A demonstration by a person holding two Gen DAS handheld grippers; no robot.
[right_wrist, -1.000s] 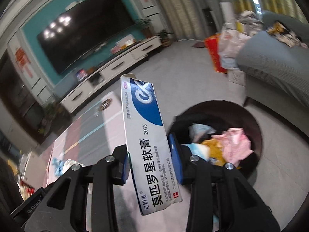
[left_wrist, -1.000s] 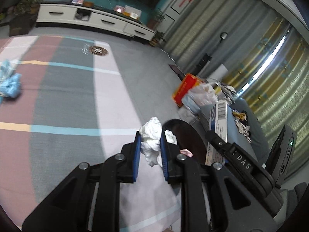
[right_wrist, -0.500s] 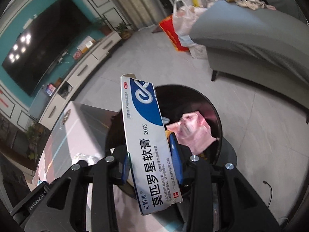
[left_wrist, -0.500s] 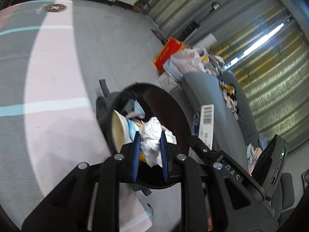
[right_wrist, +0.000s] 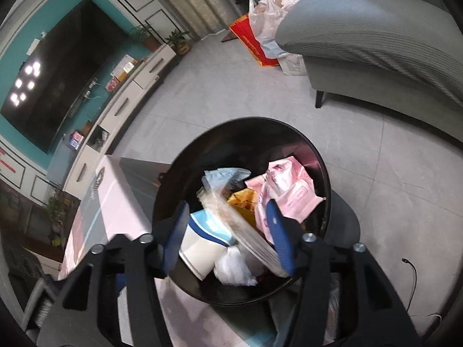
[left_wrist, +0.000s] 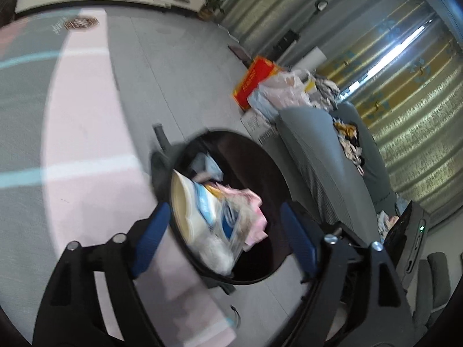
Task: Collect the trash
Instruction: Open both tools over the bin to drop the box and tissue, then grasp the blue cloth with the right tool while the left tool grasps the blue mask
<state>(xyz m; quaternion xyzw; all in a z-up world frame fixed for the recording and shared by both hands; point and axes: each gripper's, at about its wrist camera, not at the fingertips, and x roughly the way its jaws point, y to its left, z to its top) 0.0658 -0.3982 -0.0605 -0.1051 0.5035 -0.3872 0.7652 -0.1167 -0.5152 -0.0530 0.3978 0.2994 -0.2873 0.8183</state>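
Both grippers have let go since a moment ago: left gripper (left_wrist: 222, 237) and right gripper (right_wrist: 228, 240) hang over the black bin (right_wrist: 289, 133), jaws wide, tissue (right_wrist: 234, 269) and ointment box (right_wrist: 246, 228) inside it among wrappers

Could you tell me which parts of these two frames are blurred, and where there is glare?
Left wrist view: motion blur smears the trash bin contents and nearby rug; daylight blows out the curtain gap. Right wrist view: mostly sharp, only the falling box streaks; ceiling lights reflect off the TV.
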